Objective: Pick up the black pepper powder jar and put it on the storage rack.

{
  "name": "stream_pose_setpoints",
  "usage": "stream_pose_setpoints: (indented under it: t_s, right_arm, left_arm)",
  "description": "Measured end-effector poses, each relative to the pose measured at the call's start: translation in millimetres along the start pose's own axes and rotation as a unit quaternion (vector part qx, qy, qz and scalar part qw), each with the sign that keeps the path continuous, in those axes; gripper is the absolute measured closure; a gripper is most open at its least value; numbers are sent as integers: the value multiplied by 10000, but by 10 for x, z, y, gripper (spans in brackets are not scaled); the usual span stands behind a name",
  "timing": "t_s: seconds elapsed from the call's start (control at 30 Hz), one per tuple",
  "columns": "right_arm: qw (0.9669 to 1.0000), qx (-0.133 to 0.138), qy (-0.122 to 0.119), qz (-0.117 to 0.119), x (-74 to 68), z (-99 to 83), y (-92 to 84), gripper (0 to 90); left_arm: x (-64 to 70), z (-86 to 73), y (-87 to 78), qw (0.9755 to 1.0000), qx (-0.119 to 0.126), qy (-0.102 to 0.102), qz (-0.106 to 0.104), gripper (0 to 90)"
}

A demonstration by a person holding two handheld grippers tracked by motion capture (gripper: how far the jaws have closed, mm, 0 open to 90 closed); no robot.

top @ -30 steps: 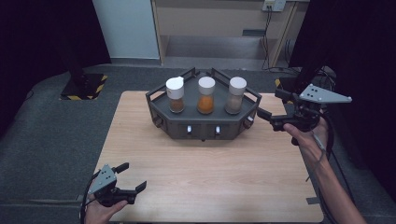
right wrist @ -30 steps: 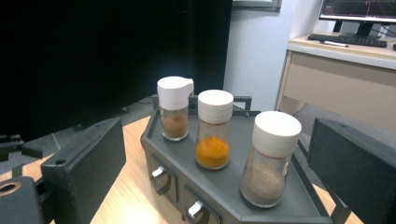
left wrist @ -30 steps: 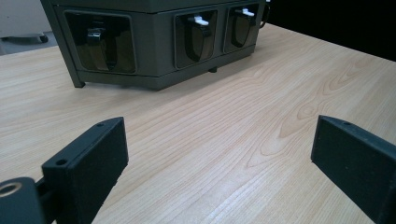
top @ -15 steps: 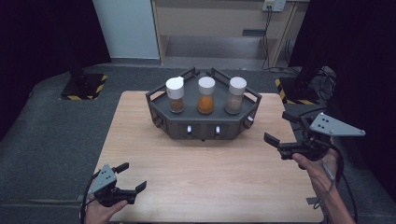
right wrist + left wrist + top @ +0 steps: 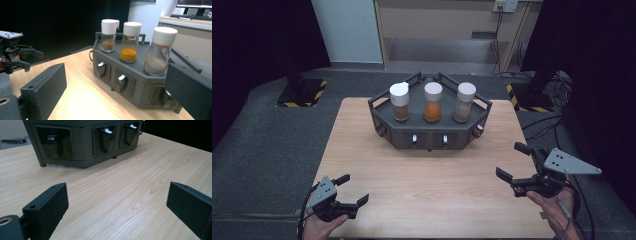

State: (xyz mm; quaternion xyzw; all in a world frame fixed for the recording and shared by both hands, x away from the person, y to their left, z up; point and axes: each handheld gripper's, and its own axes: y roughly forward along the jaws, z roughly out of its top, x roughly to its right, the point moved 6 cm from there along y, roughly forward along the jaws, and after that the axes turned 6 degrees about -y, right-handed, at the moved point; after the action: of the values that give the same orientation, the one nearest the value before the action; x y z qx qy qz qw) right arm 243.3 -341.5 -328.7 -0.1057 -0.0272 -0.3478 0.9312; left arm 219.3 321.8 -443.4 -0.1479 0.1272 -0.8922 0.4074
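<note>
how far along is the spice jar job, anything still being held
Looks done: all three jars stand upright in the grey rack. In hand: nothing; the left tongs and right tongs are open and empty near the table's front edge. Nothing visibly left.

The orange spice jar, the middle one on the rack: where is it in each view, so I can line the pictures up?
High view: the orange spice jar stands at upper centre, middle of three on the dark rack.
Left gripper view: the jar is not in the picture; the rack's front runs along the top.
Right gripper view: the jar is right of centre, again the middle one.
Shared landmark: the rack's front knobs.
</note>
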Motion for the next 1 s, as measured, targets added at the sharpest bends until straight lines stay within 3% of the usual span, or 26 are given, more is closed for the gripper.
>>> stream_pose_setpoints:
  t_s: [0.17,0.47,0.6,1.0]
  right_arm:
    - [9998,-197,-3,-70,-80,-169,-46,49]
    - [9996,-213,82,-170,-155,-367,-91,50]
    - [9993,-275,-5,-265,-203,-428,-82,49]
    - [9981,-484,207,-305,-272,-712,-43,48]
  left_arm:
    - [4,3,3,10000,-21,16,-4,33]
    - [5,4,3,10000,-27,19,6,33]
    - [5,4,1,10000,-25,23,1,33]
    - [9,7,3,10000,-31,29,3,33]
